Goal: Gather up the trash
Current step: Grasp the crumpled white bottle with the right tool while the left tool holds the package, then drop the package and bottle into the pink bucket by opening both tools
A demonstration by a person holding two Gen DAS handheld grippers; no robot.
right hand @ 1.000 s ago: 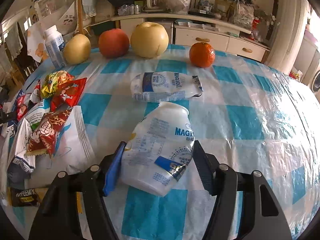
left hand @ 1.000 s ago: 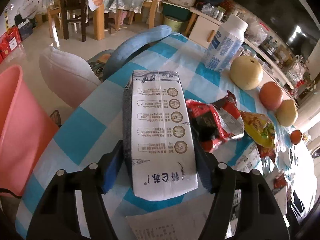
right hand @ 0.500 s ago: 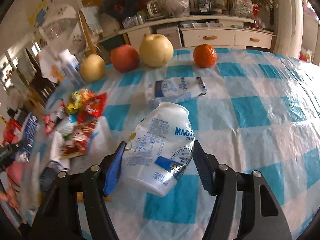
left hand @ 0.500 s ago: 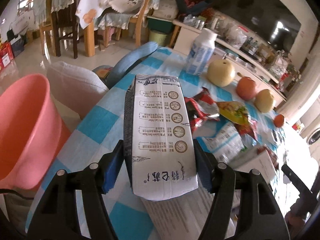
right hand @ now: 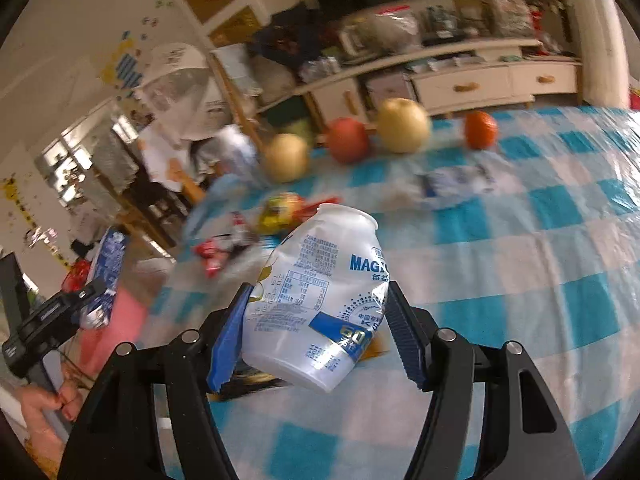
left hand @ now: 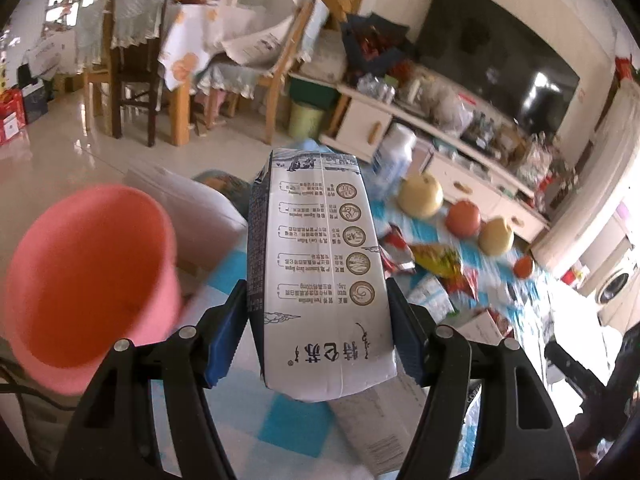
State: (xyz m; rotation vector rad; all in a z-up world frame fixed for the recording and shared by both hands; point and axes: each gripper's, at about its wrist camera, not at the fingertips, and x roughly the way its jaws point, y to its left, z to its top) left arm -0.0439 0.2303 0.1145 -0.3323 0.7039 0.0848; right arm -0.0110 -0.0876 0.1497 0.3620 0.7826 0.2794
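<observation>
Pink plastic bin (left hand: 86, 276) gapes just left of the milk carton (left hand: 320, 276) that my left claw (left hand: 316, 340) pinches across its sides, lifted off the checked table (right hand: 520, 264). My right claw (right hand: 314, 330) squeezes a dented white yogurt bottle (right hand: 320, 300), also airborne. I'd carry the carton over the bin's mouth before loosening, keeping the grip firm, then bring the bottle across. Wrappers (left hand: 436, 260) lie on the table, near the fruit.

A dark television (left hand: 492, 60) hangs above a cluttered white sideboard (left hand: 448, 152); wooden chairs (left hand: 128, 76) stand on glossy floor (left hand: 60, 152).
</observation>
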